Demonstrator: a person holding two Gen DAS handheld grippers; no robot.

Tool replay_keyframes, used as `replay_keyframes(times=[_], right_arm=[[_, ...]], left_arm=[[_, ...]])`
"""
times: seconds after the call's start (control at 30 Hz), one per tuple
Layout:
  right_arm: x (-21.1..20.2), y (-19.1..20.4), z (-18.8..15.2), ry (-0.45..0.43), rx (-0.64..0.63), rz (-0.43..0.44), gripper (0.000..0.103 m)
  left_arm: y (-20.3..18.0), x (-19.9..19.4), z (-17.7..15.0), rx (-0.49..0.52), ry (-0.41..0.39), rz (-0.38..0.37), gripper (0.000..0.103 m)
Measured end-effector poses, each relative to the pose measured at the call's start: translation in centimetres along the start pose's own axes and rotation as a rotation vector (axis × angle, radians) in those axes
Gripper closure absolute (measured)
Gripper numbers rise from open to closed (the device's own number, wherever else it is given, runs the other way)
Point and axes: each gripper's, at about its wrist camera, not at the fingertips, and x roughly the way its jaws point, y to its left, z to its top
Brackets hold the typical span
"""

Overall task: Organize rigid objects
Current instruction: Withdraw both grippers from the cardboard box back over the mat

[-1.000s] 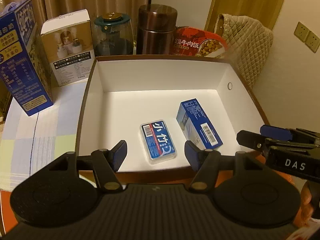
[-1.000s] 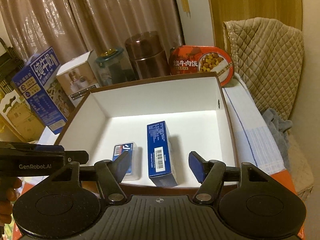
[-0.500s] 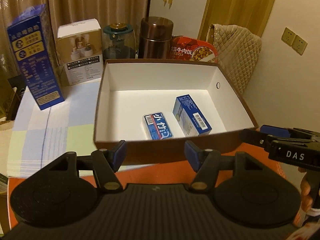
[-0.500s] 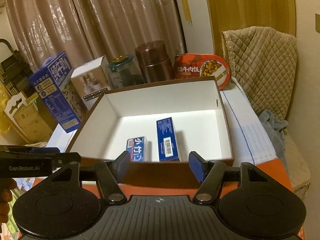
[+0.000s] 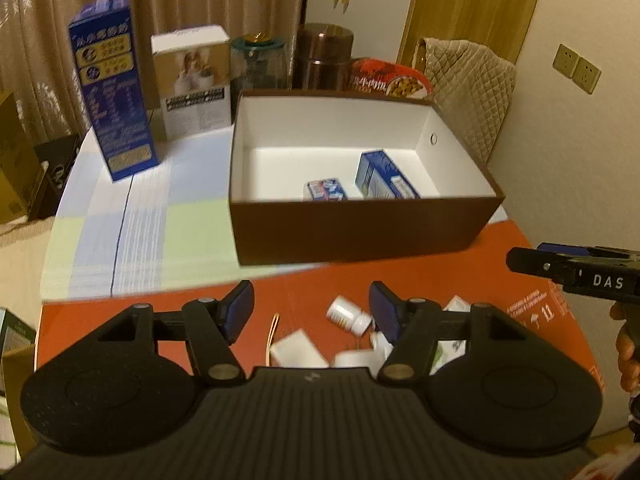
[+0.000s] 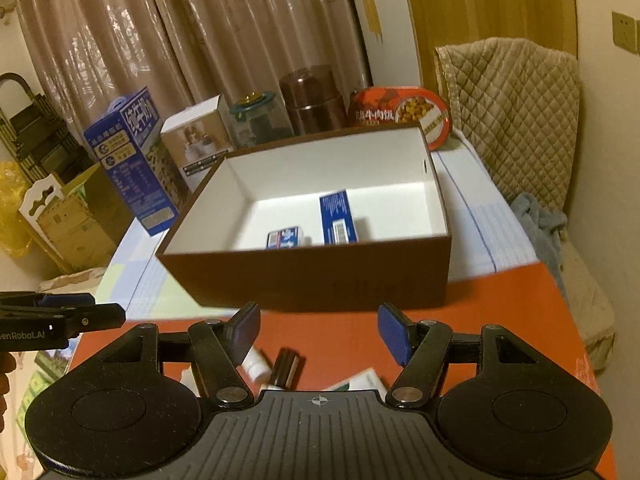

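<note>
Compared with a second ago, both grippers are being drawn back from the brown box [image 5: 360,232]: where the jaws were then hanging over its near rim, its whole dark front wall is now being seen, and a stretch of red mat [image 5: 320,284] on the desk [image 5: 132,232] is being exposed in front of it. The box is being left standing as before, with the dark blue carton [image 5: 384,180] and the small blue case [image 5: 326,190] lying side by side on its white floor, near the front wall.

The left gripper [image 5: 312,312] is being held with its jaws wide apart and nothing between them; the right gripper [image 6: 320,332] is likewise being held spread and empty. Both are hovering above the red mat, short of the box.

In the left wrist view, loose items on the mat are newly being shown: a small white bottle [image 5: 347,314] lying on its side, a white packet [image 5: 296,350] and a thin copper-coloured stick [image 5: 272,332]. The right gripper's tip is being seen there at the right edge.

Only in the right wrist view is a dark cylindrical object [image 6: 286,368] being shown, lying beside a white bottle [image 6: 256,364] partly hidden by the left-hand finger. The grey cloth [image 6: 540,216] on the bed is being shown there too.
</note>
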Motion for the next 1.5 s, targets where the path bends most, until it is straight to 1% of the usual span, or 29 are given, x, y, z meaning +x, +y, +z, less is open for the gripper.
replay_keyframes(times=[0.17, 0.27, 0.43, 0.73, 0.9, 1.03, 1.13, 1.37, 1.5], right_arm=[[-0.5, 0.3, -2.0, 0.034, -0.002, 0.005, 0.041], [-0.7, 0.4, -3.1, 0.054, 0.003, 0.013, 0.04], [-0.7, 0.8, -5.1, 0.095, -0.014, -0.003, 0.041], [0.3, 0.9, -8.8, 0.192, -0.028, -0.017, 0.041], [0.9, 0.8, -10.3, 0.229, -0.03, -0.024, 0.041], [1.4, 0.6, -11.0, 0.253, -0.028, -0.031, 0.041], [1.6, 0.5, -11.4, 0.265, -0.025, -0.034, 0.041], [2.4, 0.3, -12.4, 0.296, -0.022, -0.038, 0.041], [2.8, 0.3, -12.8, 0.307, -0.042, -0.046, 0.041]], left_arm=[[0.7, -0.8, -2.2, -0.012, 0.022, 0.012, 0.043], [1.1, -1.1, -3.4, -0.015, 0.037, 0.005, 0.043], [1.5, -1.1, -5.2, -0.003, 0.055, 0.019, 0.042], [1.5, 0.1, -9.1, 0.018, 0.133, 0.01, 0.042], [1.4, 1.1, -10.7, 0.034, 0.154, 0.011, 0.042], [1.3, 2.0, -11.6, 0.062, 0.168, 0.034, 0.041], [1.4, 2.8, -12.1, 0.065, 0.186, 0.042, 0.041], [1.4, 4.4, -12.7, 0.09, 0.21, 0.067, 0.039], [1.4, 5.2, -12.9, 0.102, 0.218, 0.078, 0.037]])
